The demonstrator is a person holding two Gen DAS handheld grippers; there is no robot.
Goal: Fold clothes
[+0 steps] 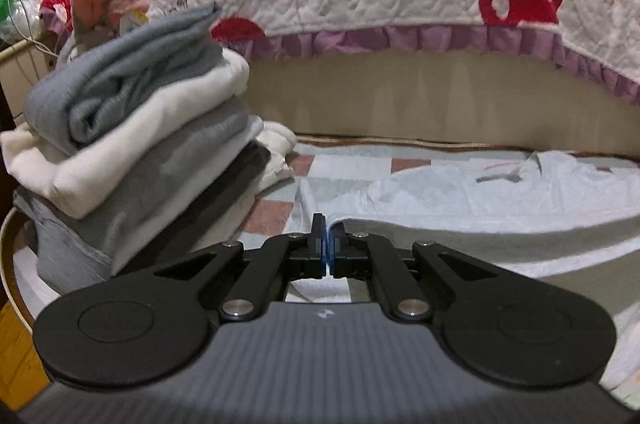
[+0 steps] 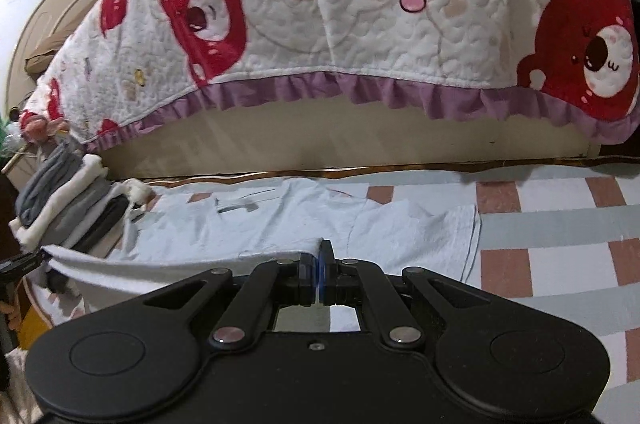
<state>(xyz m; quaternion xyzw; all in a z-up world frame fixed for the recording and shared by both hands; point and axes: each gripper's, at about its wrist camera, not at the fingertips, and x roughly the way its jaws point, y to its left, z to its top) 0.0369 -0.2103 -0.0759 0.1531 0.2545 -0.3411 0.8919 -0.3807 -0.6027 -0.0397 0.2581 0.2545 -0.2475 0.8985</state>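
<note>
The bed (image 2: 560,224) wore a checked sheet of pink, grey and white squares. Behind it a beige panel rose under a white quilt (image 2: 360,4) with red bears and a purple frill. A pale blue shirt (image 2: 280,224) lay spread on the bed, its near edge lifted. The left gripper (image 1: 327,224) was pressed together on that edge; the right gripper (image 2: 321,252) pinched it too. At the bed's left end stood a stack of folded clothes (image 1: 132,144).
</note>
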